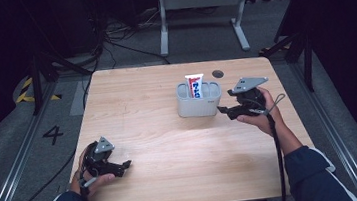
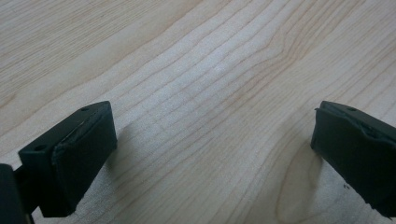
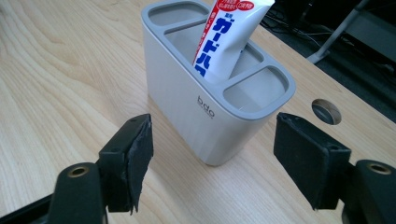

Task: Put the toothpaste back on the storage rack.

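Observation:
A grey three-compartment holder (image 1: 198,100) (image 3: 212,100) stands on the wooden table (image 1: 171,146), right of centre. A white tube of toothpaste (image 1: 194,86) (image 3: 226,35) with red and blue lettering stands upright in its middle compartment. My right gripper (image 1: 223,109) (image 3: 212,161) is open just to the holder's right, its jaws pointing at the holder's end wall with a small gap to it. My left gripper (image 1: 127,163) (image 2: 212,154) rests open near the table's front left, with bare wood between its jaws.
A round cable hole (image 1: 218,73) (image 3: 326,111) sits in the table behind the holder. A white table frame (image 1: 202,7) and cables lie on the dark floor beyond the far edge. Metal rails run along both sides.

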Tool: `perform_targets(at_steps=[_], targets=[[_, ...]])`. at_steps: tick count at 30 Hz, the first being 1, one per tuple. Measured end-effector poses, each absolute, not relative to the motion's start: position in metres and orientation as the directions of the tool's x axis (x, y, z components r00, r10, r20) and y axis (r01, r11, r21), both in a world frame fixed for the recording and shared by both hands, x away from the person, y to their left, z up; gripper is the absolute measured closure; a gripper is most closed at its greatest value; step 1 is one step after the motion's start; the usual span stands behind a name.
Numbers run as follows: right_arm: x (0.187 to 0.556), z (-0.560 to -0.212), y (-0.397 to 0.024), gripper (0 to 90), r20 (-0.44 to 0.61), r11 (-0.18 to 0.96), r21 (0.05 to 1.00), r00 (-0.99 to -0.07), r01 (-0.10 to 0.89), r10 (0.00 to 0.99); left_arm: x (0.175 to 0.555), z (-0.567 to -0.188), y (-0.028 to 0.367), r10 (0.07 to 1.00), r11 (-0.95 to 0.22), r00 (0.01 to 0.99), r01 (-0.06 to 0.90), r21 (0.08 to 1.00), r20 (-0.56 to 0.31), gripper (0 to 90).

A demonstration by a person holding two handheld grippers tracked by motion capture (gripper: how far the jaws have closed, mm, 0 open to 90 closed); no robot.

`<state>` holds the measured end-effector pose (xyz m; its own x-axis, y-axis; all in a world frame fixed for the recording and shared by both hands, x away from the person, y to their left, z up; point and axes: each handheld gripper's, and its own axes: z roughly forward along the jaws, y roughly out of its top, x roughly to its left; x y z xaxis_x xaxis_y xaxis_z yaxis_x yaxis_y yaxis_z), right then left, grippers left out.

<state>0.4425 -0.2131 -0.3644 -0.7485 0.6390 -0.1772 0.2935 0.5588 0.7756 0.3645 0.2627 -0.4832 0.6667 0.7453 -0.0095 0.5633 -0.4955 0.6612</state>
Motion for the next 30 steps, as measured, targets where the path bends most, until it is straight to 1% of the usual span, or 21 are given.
perform_targets(at_steps=[11, 17, 30], targets=[[0.425, -0.368, -0.232, 29.0, -0.201, 0.573, 0.769, -0.743, 0.285, 0.639, 0.364, -0.483, 0.263, 0.747, -0.494, 0.665, 0.565, 0.661, -0.010, 0.6], [0.416, -0.373, -0.244, 29.0, -0.189, 0.571, 0.765, -0.744, 0.297, 0.641, 0.364, -0.483, 0.263, 0.747, -0.495, 0.665, 0.565, 0.661, -0.010, 0.6], [0.403, -0.387, -0.256, 28.7, -0.228, 0.607, 0.738, -0.736, 0.296, 0.637, 0.364, -0.483, 0.263, 0.747, -0.494, 0.665, 0.565, 0.661, -0.010, 0.6]])
